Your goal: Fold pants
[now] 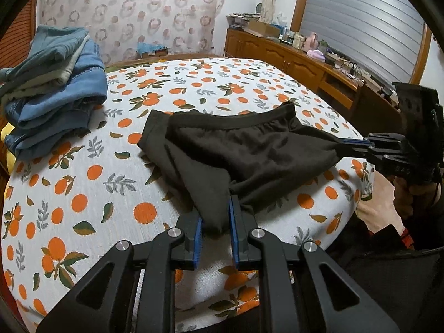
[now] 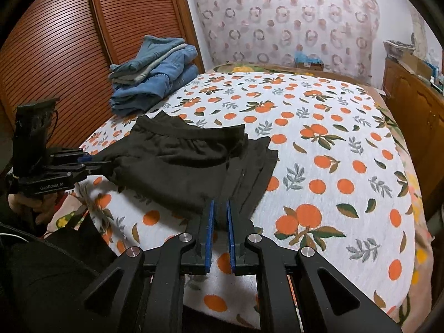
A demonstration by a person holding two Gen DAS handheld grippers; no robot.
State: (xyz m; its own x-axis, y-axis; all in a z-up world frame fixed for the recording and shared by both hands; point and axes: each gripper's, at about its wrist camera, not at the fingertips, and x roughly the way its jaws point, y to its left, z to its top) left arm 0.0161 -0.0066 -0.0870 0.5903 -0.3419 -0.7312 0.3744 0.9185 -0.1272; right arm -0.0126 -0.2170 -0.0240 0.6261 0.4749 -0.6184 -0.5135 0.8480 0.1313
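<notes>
both tongs (image 1: pixel 215 222) (image 2: pixel 219 216) pinch black pants (image 1: pixel 244 149) on bed (image 1: pixel 83 183).

Both hand-held grippers (image 1: pixel 216 219) (image 1: pixel 340 147) pinch black pants (image 1: pixel 244 149).

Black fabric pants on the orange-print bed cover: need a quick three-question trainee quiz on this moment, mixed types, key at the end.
1. True or false: both the left gripper and the right gripper are shut on the black fabric pants.
2. Multiple choice: on the orange-print bed cover, the stack of folded blue denim and grey clothes lies (A) under the pants, (B) apart from them, at a far corner, (C) on the wooden sideboard.
3. Fill in: the elastic waistband lies at the pants' ___ edge, away from the grippers.

Key: 1 true; 2 B; 3 far.
</notes>
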